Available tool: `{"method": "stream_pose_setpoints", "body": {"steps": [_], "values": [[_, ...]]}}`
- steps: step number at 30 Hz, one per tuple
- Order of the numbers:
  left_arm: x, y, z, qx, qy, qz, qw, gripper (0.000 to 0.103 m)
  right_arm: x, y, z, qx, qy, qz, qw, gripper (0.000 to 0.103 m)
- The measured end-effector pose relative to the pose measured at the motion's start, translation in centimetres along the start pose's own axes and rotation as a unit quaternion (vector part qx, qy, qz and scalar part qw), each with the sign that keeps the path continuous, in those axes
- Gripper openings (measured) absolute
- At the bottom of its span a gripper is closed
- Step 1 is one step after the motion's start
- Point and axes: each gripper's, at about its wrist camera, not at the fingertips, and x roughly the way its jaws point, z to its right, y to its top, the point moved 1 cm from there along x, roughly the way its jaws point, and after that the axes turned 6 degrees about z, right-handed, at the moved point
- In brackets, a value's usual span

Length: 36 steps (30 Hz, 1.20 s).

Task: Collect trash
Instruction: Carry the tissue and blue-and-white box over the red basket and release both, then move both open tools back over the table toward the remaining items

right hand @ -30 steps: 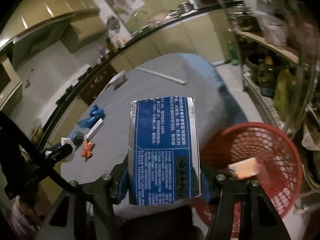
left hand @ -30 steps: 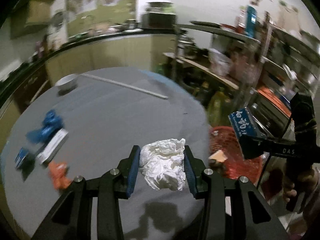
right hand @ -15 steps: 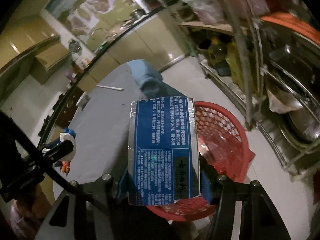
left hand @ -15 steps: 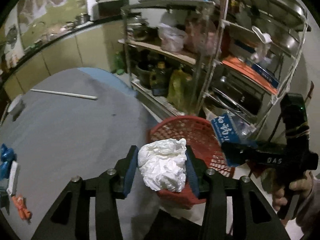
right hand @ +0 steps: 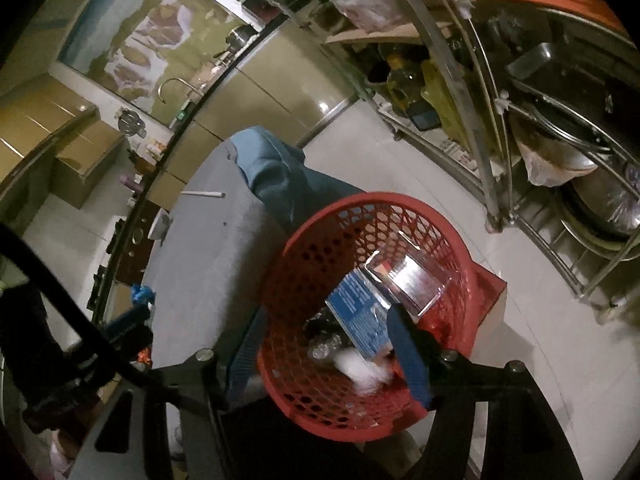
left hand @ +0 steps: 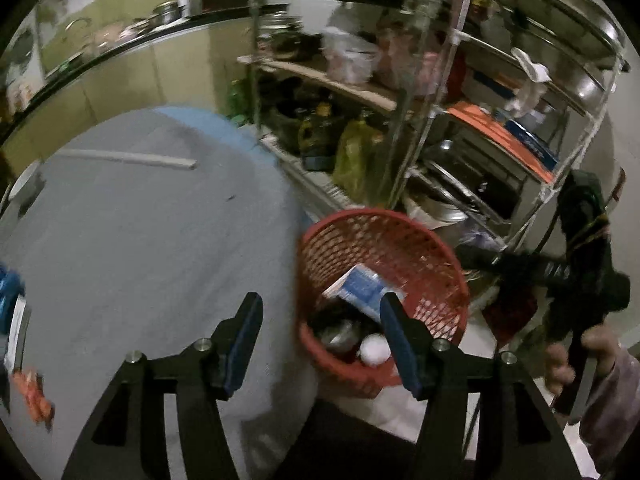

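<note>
A red mesh basket [left hand: 352, 366] stands on the floor beside the grey-clothed table [left hand: 120, 240]. Inside it lie a crumpled white paper ball [left hand: 375, 350] and a blue printed carton [left hand: 362, 286]. The right wrist view shows the paper ball [right hand: 360, 364], the carton [right hand: 356, 316] and a clear plastic box [right hand: 404, 280] in the basket [right hand: 360, 200]. My left gripper [left hand: 321, 312] hangs over the basket's near rim, jaws opening, nothing between them. My right gripper [right hand: 325, 314] hovers above the basket, jaws opening and empty.
An orange wrapper [left hand: 34, 394], a blue scrap [left hand: 8, 288] and a long white stick [left hand: 128, 157] lie on the table. A metal shelf rack [left hand: 440, 120] full of bottles and pans stands right behind the basket. A hand [left hand: 576, 356] holds the right gripper's handle.
Both grippers swung from above the table to over the basket. The paper ball left the left jaws and the blue carton left the right jaws; both lie in the basket. Both jaws widened.
</note>
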Motion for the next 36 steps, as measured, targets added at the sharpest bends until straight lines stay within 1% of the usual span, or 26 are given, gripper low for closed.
{"method": "stream_pose_setpoints", "body": {"steps": [2, 7, 9, 12, 18, 19, 20, 22, 23, 26, 28, 32, 36], "values": [[-0.8, -1.2, -1.3, -0.013, 0.011, -0.003, 0.9998, 0.062, 0.1, 0.1, -0.6, -0.002, 0.005, 0.001, 1.000, 0.066], [-3.6, -5.3, -4.3, -0.045, 0.052, -0.009, 0.9976, 0.062, 0.4, -0.3, -2.9, -0.019, 0.022, -0.002, 1.000, 0.066], [-5.2, -7.1, -5.7, -0.061, 0.074, -0.008, 0.9953, 0.062, 0.6, -0.4, -4.3, -0.031, 0.033, -0.004, 0.999, 0.066], [-7.5, -9.4, -8.0, -0.092, 0.108, 0.000, 0.9899, 0.062, 1.1, -0.6, -6.8, -0.053, 0.045, -0.010, 0.998, 0.066], [-12.1, -13.8, -13.0, -0.163, 0.172, 0.020, 0.9713, 0.062, 2.9, -1.0, -12.3, -0.090, 0.076, -0.024, 0.993, 0.066], [-12.4, -14.2, -13.5, -0.169, 0.179, 0.020, 0.9690, 0.062, 3.3, -1.2, -13.3, -0.097, 0.083, -0.028, 0.991, 0.066], [-13.2, -15.0, -14.5, -0.178, 0.194, 0.023, 0.9645, 0.062, 3.6, -1.4, -14.2, -0.104, 0.089, -0.032, 0.990, 0.066], [-13.9, -15.6, -15.4, -0.189, 0.214, 0.028, 0.9582, 0.062, 4.5, -2.1, -16.5, -0.127, 0.100, -0.045, 0.986, 0.066], [-14.6, -16.1, -16.3, -0.199, 0.226, 0.031, 0.9531, 0.062, 5.0, -2.5, -17.6, -0.138, 0.105, -0.052, 0.983, 0.066], [-15.7, -17.1, -18.3, -0.222, 0.248, 0.041, 0.9420, 0.062, 5.9, -3.7, -20.9, -0.169, 0.122, -0.066, 0.976, 0.066], [-16.6, -17.8, -19.8, -0.241, 0.270, 0.048, 0.9312, 0.062, 6.4, -4.6, -22.8, -0.187, 0.135, -0.075, 0.970, 0.066], [-17.8, -19.1, -22.1, -0.260, 0.299, 0.053, 0.9165, 0.062, 7.6, -6.9, -26.6, -0.230, 0.152, -0.097, 0.956, 0.066], [-18.6, -20.2, -24.0, -0.269, 0.319, 0.051, 0.9074, 0.062, 9.2, -9.1, -29.5, -0.258, 0.164, -0.126, 0.944, 0.066]]}}
